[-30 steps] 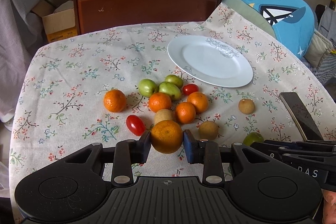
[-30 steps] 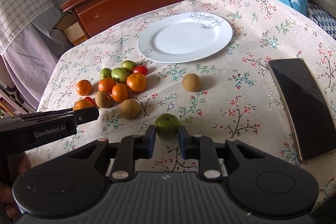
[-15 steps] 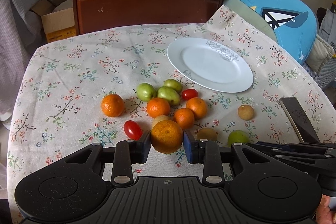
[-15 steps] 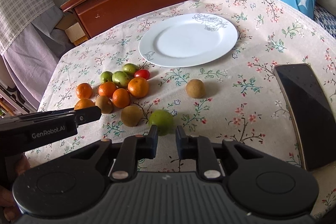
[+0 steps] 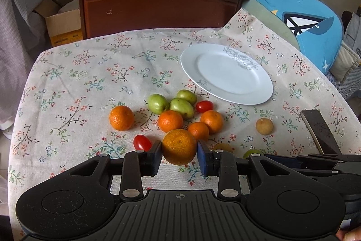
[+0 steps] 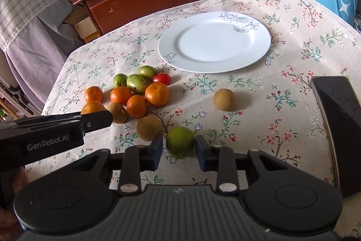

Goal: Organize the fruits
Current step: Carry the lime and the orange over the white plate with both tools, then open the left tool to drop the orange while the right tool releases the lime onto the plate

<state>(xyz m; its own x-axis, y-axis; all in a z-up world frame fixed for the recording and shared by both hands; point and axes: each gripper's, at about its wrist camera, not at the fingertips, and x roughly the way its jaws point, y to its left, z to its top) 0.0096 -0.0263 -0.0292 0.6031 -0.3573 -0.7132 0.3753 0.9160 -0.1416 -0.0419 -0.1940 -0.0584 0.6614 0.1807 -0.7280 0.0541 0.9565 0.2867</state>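
Observation:
My left gripper [image 5: 179,151] is shut on an orange mandarin [image 5: 178,143], held just above the floral tablecloth. In the right wrist view my right gripper [image 6: 179,147] has its jaws opening, and a round green fruit [image 6: 180,144] rests on the cloth between the pads with a thin gap on each side. It lies beside a brown fruit [image 6: 149,128]. Ahead sits a cluster of mandarins [image 6: 156,94], green tomatoes [image 6: 137,83] and a cherry tomato [image 6: 161,78]. The white plate [image 6: 214,44] stands bare behind them. The left gripper's side [image 6: 94,121] shows at the left.
A dark phone [image 6: 336,105] lies at the table's right edge. One brown fruit [image 6: 224,99] sits alone between pile and phone. A second cherry tomato [image 5: 142,142] lies near my left fingers. A wooden cabinet [image 5: 158,8] and a blue cushion [image 5: 304,22] stand behind the table.
The right gripper carried the green fruit left toward the pile, then its jaws spread and the fruit now rests on the cloth. The left gripper keeps its hold on the mandarin.

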